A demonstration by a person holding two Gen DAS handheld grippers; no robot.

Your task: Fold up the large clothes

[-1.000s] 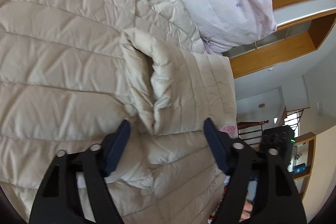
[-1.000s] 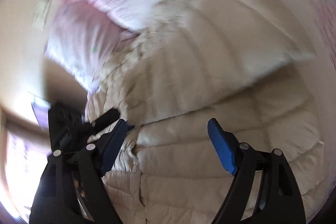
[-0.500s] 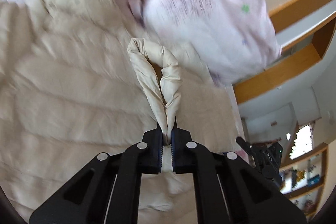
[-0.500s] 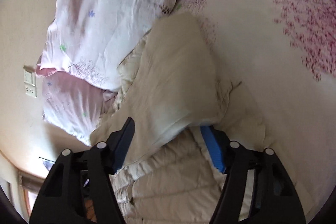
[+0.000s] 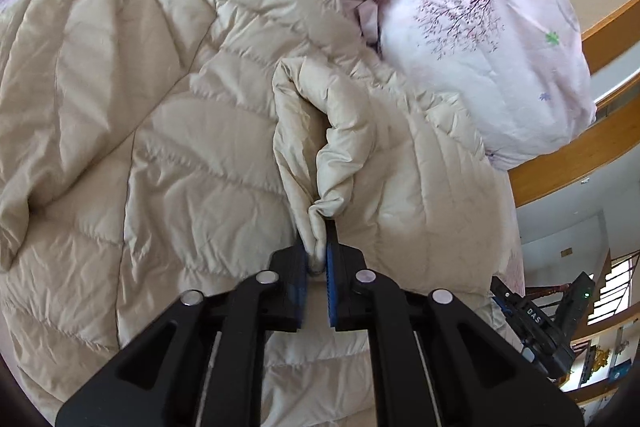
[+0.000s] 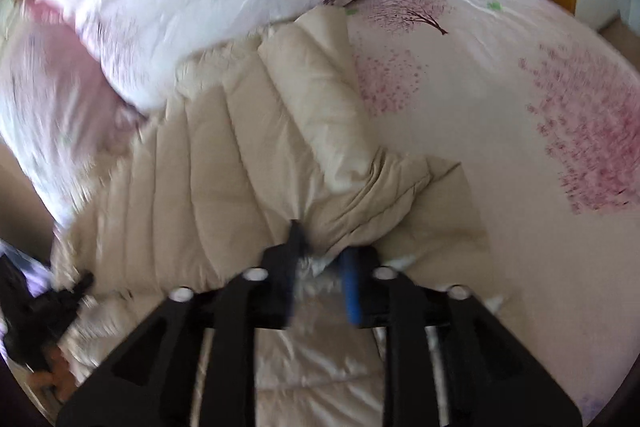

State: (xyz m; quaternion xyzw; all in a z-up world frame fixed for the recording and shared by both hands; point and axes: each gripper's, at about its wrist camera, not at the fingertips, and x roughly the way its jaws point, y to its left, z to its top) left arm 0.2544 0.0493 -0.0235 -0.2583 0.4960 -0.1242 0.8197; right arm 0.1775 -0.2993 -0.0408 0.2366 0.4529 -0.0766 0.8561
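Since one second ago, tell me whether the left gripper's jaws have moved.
Yes. The left gripper, open a second ago, has shut on a fold of the beige down jacket, pinching it up below the floral pillow.

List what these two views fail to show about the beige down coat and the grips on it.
- Right wrist view: motion blur smears the right claw; how much of the beige down coat it pinches is unclear.
- Left wrist view: the left claw hides the coat beneath it; the frame edge cuts off the hem.
- The pillow covers the coat's far edge.
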